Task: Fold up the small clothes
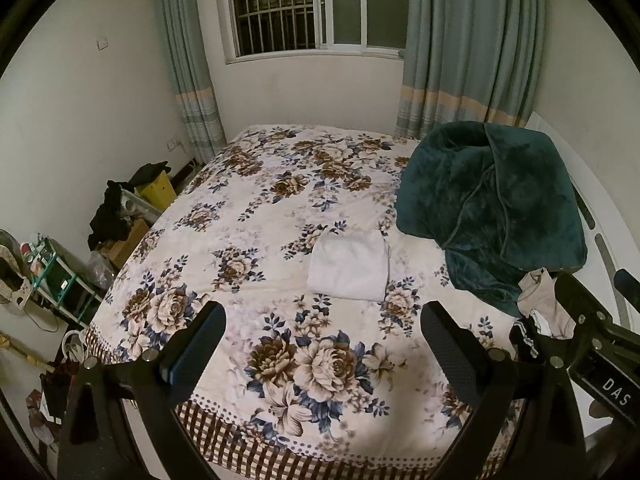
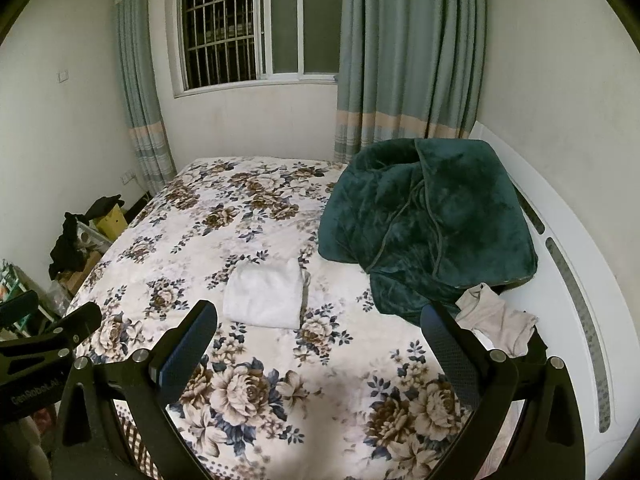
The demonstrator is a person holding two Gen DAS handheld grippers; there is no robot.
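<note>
A folded white garment point(image 1: 349, 265) lies flat in the middle of the floral bed cover point(image 1: 256, 208); it also shows in the right wrist view point(image 2: 264, 295). A crumpled beige garment point(image 1: 545, 299) lies at the bed's right side beside the green blanket, seen too in the right wrist view point(image 2: 495, 316). My left gripper point(image 1: 323, 324) is open and empty, held above the bed's near edge, short of the white garment. My right gripper point(image 2: 319, 326) is open and empty, near the white garment's front edge, with its right finger close to the beige garment.
A bulky dark green blanket point(image 2: 428, 224) is heaped at the bed's right, against the white headboard point(image 2: 576, 280). Boxes, dark clothes and a shelf point(image 1: 120, 216) crowd the floor left of the bed. Curtains and a barred window point(image 1: 304, 4) stand behind.
</note>
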